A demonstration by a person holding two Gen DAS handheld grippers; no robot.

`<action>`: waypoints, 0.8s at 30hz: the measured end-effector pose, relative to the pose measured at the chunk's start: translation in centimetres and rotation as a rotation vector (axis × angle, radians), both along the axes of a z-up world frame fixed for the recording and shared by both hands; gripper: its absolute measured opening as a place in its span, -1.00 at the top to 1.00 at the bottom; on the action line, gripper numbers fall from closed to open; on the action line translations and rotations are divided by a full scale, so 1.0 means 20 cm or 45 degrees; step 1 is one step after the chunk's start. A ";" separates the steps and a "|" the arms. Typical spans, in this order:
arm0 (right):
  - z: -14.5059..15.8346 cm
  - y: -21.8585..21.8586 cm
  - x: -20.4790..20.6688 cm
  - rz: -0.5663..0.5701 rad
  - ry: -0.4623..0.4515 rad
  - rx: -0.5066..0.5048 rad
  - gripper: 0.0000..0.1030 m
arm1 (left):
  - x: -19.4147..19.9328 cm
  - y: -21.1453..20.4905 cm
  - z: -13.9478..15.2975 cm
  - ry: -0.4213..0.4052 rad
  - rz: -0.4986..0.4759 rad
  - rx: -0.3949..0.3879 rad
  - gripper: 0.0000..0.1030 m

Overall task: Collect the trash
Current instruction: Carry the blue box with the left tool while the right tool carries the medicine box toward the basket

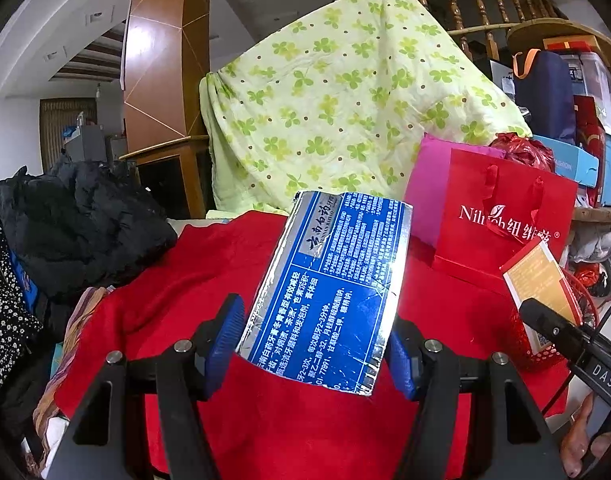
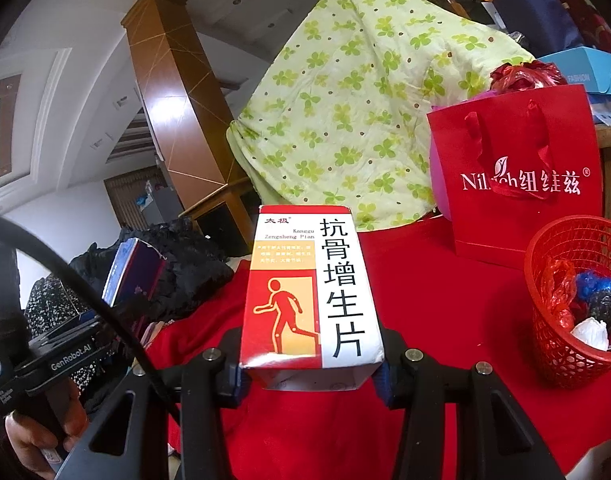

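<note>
My left tongs (image 1: 311, 344) clamp a flattened blue-and-silver toothpaste box (image 1: 329, 280) and my right tongs (image 2: 311, 376) clamp a red-and-white medicine box (image 2: 311, 292), both raised over the red cloth (image 2: 445, 300) on the desk. A red mesh basket (image 2: 545, 340) with wrappers inside stands to the right, near a red paper gift bag (image 2: 517, 184). Behind hangs a green clover-print quilt (image 1: 345, 92).

The medicine box (image 2: 311, 292) reads "Kanggu Zengsheng Pian"; the red paper bag (image 2: 517, 176) reads "Nil…".
</note>
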State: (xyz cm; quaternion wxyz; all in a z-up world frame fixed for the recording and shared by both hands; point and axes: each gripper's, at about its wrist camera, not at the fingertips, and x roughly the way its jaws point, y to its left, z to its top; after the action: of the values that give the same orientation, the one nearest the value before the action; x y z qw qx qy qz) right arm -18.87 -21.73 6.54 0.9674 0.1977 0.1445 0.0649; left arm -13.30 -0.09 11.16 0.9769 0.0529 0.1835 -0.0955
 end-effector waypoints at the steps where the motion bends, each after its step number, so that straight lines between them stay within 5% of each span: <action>1: 0.00 0.00 0.00 0.003 0.002 0.002 0.03 | 0.00 0.01 0.00 -0.004 0.002 -0.004 -0.30; 24: 0.00 0.05 0.05 0.043 0.026 -0.034 0.03 | -0.01 0.01 -0.01 0.018 0.019 -0.033 -0.30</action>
State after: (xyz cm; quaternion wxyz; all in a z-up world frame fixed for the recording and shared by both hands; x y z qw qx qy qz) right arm -17.79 -20.68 6.62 0.9672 0.1831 0.1584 0.0774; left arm -13.43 0.13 11.00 0.9769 0.0380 0.1897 -0.0908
